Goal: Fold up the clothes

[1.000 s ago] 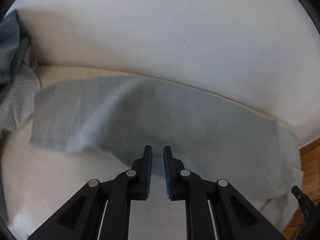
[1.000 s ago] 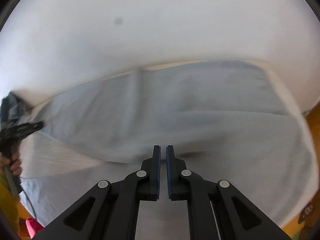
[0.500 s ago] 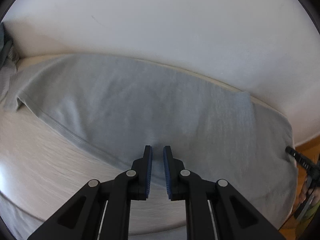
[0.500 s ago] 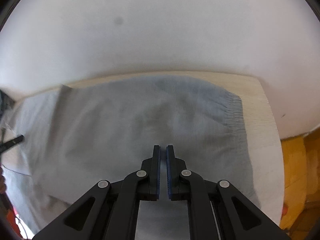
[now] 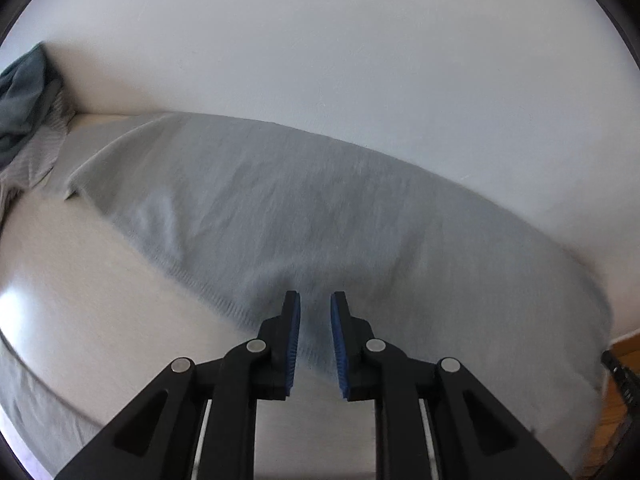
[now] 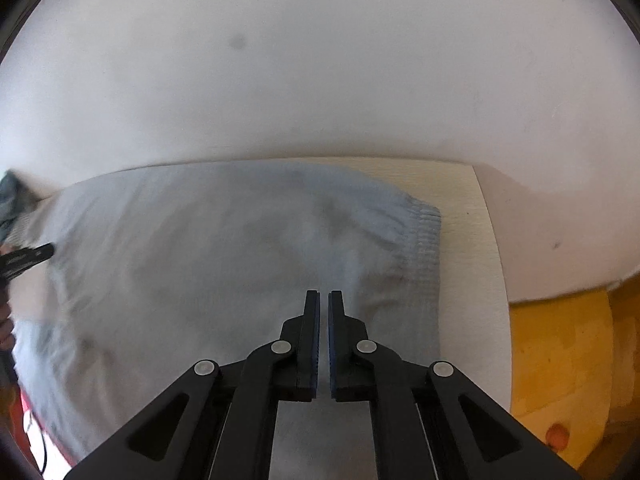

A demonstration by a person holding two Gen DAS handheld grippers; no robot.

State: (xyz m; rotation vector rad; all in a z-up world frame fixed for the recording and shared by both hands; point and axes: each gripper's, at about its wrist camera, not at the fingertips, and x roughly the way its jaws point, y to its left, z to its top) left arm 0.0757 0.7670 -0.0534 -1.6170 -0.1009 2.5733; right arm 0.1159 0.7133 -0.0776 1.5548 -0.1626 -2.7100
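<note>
The left gripper (image 5: 314,320) is easing its narrow jaws apart over the grey sweater (image 5: 288,216); the right gripper (image 6: 324,316) is nearly closed on nothing. Best to flatten the ribbed hem (image 6: 428,256) before creasing.

The garment (image 5: 304,216) lies on the table (image 6: 472,240), against the wall (image 5: 320,40).

Left tool (image 5: 315,308) jaws opening, nothing between; grey garment (image 5: 320,216) now spread flatter.
</note>
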